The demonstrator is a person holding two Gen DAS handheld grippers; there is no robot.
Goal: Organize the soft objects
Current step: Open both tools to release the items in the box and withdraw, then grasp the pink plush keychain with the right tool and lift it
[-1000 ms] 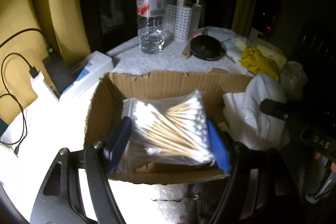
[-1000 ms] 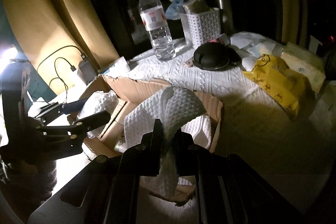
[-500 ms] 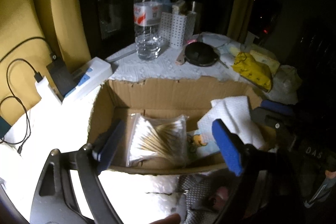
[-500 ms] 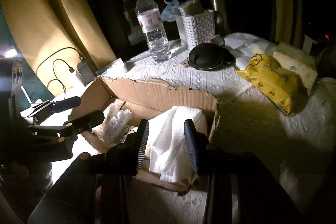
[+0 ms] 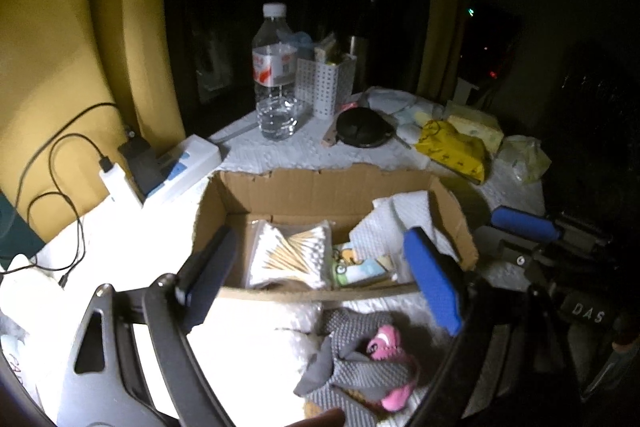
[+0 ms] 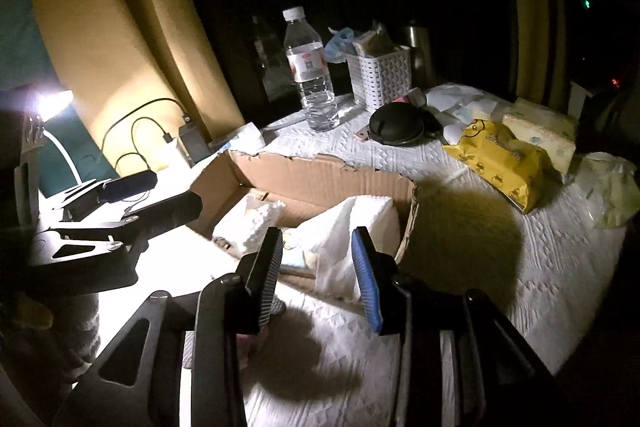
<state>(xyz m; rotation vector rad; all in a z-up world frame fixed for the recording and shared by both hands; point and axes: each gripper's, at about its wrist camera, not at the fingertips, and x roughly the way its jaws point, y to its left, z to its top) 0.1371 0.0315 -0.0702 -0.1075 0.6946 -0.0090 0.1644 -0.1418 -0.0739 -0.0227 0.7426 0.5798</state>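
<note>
Now both grippers hanging empty above table, fingers spread wide. Left gripper (image 5: 324,283), a second ago clamping clear plastic bag of cotton swabs (image 5: 290,259), is backing away; bag now lying flat in left part of open brown cardboard box (image 5: 320,187). Right gripper (image 6: 320,267), earlier pinching white embossed paper towel (image 6: 348,231), is standing just clear of it; towel slumping in box's right end. Both items stowed. Grey mesh sock with pink patches (image 5: 360,359) waiting outside box, near left gripper, likely next.
</note>
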